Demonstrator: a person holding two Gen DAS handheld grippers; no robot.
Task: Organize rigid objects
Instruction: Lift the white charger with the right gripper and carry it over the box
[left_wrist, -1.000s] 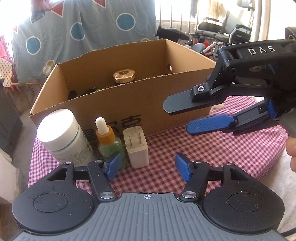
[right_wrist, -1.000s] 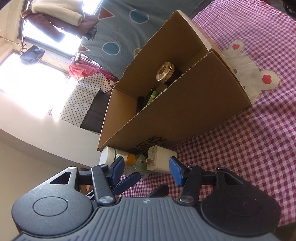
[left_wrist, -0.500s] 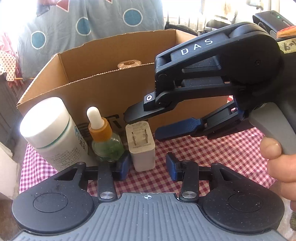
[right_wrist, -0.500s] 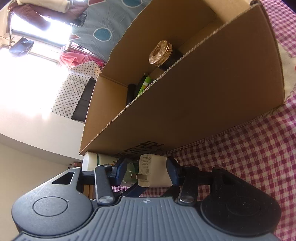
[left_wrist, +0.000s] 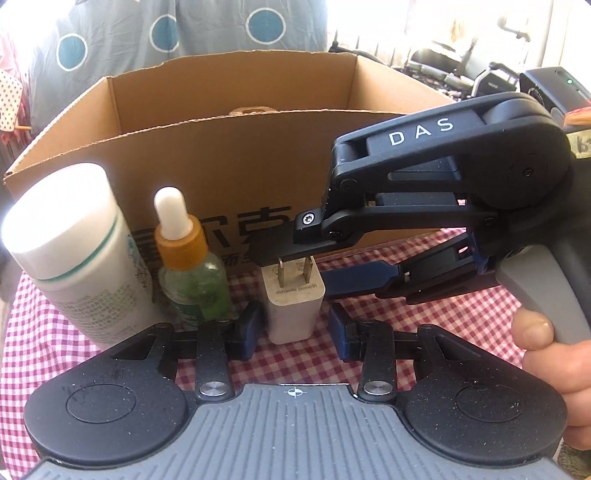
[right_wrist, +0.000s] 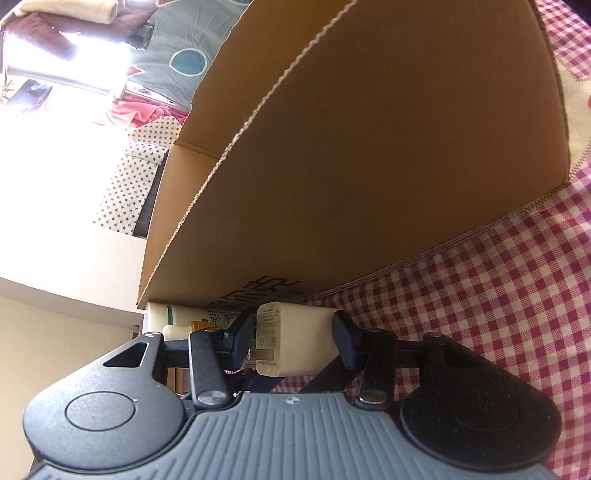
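Checked cloth (left_wrist: 424, 306) under you, charger (left_wrist: 293, 306) upright before the cardboard box (left_wrist: 236, 173). Your right gripper (right_wrist: 293, 338) pinches it top and bottom; your left gripper (left_wrist: 295, 330) is closing around it, untouching. Lift straight, clear the box rim.

White square plastic charger plug (left_wrist: 294, 302) upright on checked surface (left_wrist: 369, 310), prongs up. Beside it green glass dropper bottle (left_wrist: 194, 273), white cylindrical bottle (left_wrist: 74, 254); brown cardboard box (left_wrist: 221, 147) just behind.
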